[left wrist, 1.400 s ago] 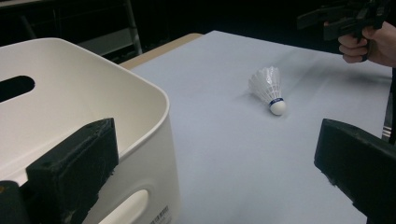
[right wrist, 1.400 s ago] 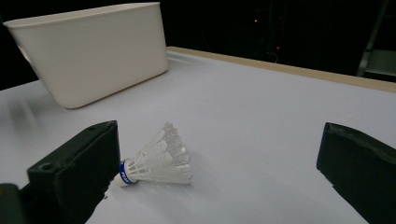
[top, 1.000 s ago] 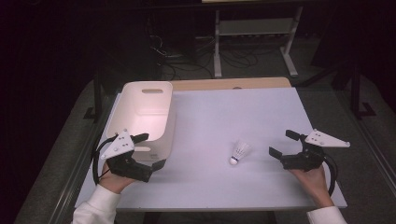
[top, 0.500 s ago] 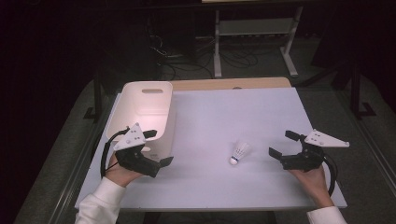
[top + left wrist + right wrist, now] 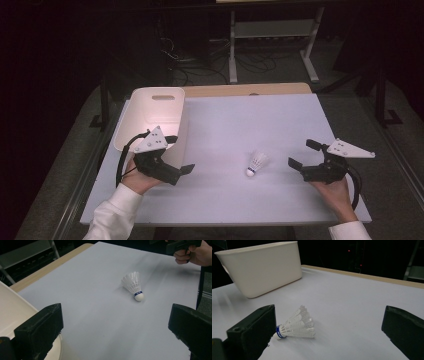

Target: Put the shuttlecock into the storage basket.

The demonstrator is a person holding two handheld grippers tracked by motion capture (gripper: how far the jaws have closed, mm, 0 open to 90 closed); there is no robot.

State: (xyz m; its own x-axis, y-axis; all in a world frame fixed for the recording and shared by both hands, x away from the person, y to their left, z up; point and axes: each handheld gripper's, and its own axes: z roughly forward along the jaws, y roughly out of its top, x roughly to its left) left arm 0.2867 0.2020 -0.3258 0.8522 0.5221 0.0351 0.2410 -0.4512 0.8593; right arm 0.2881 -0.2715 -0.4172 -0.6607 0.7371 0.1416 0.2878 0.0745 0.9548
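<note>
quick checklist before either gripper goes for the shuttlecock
1. Shuttlecock lies on its side, free on the table: ok.
2. Right gripper jaws open wide: ok.
3. Left gripper jaws open: ok.
4. Path from the right gripper to the shuttlecock is bare: ok.
5. White bin stands upright, mouth up: ok.
6. Bin's inside free of other things: cannot tell, partly hidden.

shuttlecock (image 5: 297,326) blue band, lettering unreadable
</note>
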